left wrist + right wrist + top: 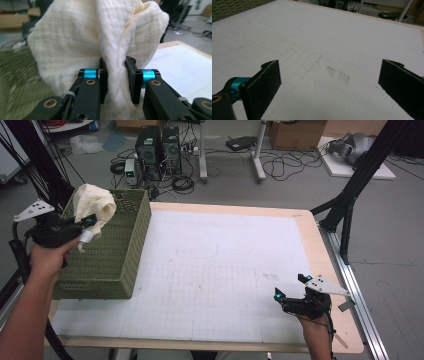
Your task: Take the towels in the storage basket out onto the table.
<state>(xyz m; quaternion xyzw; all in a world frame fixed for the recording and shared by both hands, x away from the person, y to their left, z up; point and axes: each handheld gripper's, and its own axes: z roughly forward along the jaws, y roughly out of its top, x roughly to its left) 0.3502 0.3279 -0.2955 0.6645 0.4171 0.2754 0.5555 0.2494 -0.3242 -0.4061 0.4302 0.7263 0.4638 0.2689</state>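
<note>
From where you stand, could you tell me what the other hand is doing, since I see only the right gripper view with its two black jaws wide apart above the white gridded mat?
Observer: The left gripper is shut on a cream crinkled cloth, pinched between its pads.
Operator: Thank you; where is the cloth in relation to the table?
Observer: In the high view it is held up over the green woven basket, which stands at the mat's left edge.
Operator: And is my right gripper near any of that?
Observer: No, the right gripper sits open at the near right corner of the white gridded mat, far from the basket.
</note>
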